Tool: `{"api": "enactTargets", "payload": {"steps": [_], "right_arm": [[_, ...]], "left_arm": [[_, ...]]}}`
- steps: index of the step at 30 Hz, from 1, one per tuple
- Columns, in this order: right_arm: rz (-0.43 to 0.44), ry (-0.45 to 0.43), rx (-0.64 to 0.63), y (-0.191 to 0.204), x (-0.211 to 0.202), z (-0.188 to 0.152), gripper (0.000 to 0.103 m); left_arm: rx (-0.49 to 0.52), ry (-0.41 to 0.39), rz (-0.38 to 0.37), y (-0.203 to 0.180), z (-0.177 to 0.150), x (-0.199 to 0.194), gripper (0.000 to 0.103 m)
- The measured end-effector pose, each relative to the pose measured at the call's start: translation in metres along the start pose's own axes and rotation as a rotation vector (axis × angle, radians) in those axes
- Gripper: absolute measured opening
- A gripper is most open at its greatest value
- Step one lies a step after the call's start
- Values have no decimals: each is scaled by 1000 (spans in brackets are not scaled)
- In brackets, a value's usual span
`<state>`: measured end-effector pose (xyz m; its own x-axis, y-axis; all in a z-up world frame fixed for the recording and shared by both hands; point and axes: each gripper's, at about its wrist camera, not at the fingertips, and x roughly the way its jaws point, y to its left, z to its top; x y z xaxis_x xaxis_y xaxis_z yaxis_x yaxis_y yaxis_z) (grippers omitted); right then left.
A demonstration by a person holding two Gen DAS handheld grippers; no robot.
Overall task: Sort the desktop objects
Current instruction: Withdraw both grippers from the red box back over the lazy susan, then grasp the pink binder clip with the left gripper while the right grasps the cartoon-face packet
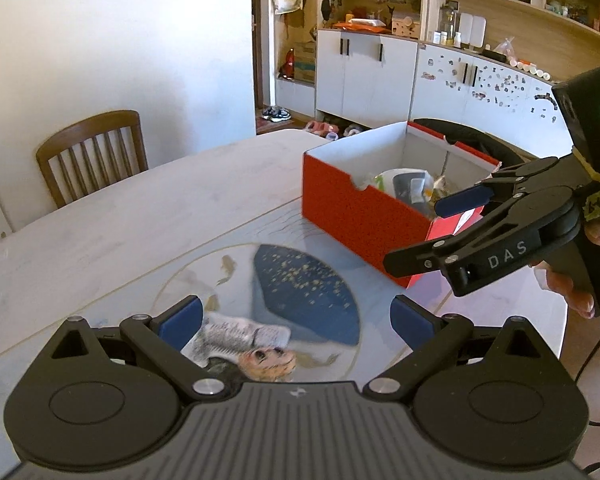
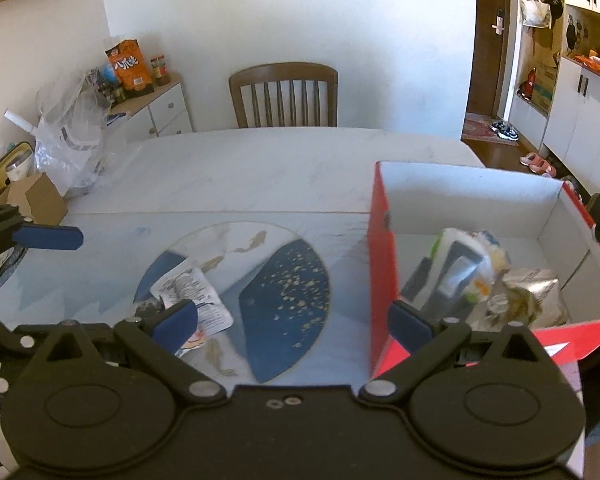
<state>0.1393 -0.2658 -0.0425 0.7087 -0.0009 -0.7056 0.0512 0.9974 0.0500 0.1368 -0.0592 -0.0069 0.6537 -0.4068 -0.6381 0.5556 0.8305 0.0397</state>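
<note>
A red box (image 1: 352, 208) with a white inside stands on the table; it also shows in the right wrist view (image 2: 380, 264) and holds a white-grey packet (image 2: 460, 268) and a silver pouch (image 2: 536, 292). A printed packet (image 1: 236, 338) lies on the round fish-pattern mat (image 1: 300, 292), just below my left gripper (image 1: 298, 320), which is open and empty. The same packet (image 2: 198, 292) lies by the left finger of my right gripper (image 2: 292, 320), open and empty, straddling the box's near wall. The right gripper also shows in the left wrist view (image 1: 428, 236).
A wooden chair (image 2: 284, 96) stands at the table's far side. A clear plastic bag (image 2: 72, 136) and a cardboard box (image 2: 36, 200) sit at the table's left. A side cabinet (image 2: 156, 108) carries snacks. White cabinets and shelves (image 1: 380, 72) line the far wall.
</note>
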Motion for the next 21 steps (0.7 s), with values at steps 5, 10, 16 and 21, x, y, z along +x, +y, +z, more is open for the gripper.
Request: {"api": "enactTargets", "payload": {"steps": [5,10,16,21], "right_arm": [[-7,17,2,18,11,-6,102],[-12,38,0,30,23,-10,101],[-13,70,-21,48,46,-10,101],[-5,99,-44,60,65,-9,101]], "left_arm": [[-13,17,3,13,-20,-2,101],[2,38,8,19,-40,4,101],[44,58,22,19,-63,14,101],[71,71,20,19,-76,24,101]]}}
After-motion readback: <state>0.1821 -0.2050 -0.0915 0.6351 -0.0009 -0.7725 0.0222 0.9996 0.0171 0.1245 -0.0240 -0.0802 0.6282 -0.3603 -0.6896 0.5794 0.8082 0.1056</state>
